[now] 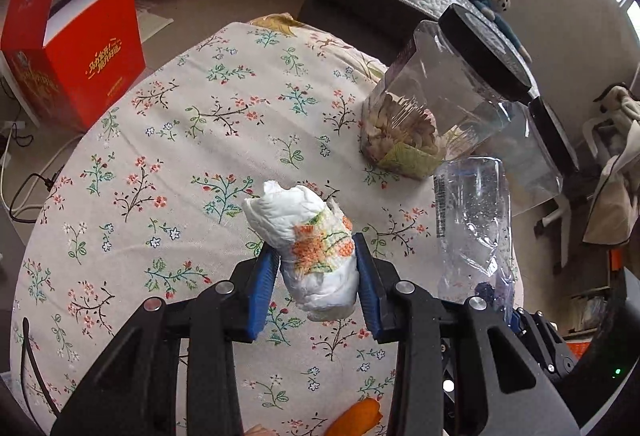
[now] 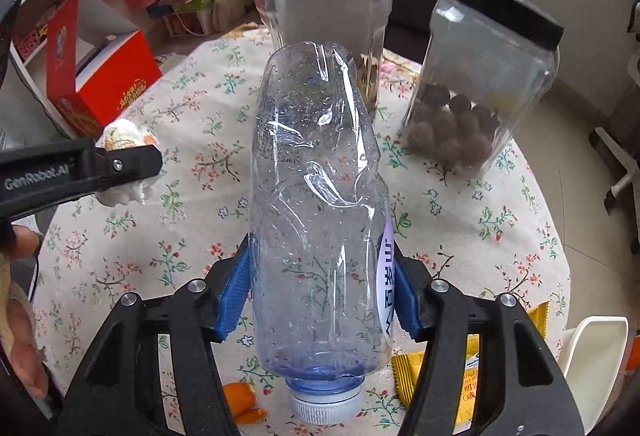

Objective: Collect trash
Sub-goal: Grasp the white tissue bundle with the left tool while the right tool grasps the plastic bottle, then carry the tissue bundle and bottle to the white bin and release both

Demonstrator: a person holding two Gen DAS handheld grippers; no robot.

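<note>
Gripping crumpled tissue [image 1: 316, 256], crushed bottle [image 2: 320, 212]

From my end: tablecloth [image 1: 168, 140] is beige with little red and blue flowers on green sprigs. The wadded tissue [image 1: 308, 236] is white with an orange-and-green floral print. Crushed bottle [image 2: 320, 204] is clear, bluish at the neck, white cap [image 2: 326, 406]. Both jars [image 2: 328, 16] are clear with black lids, box [image 1: 76, 68] bright red with gold lettering, finger pads [image 1: 264, 288] blue.
</note>
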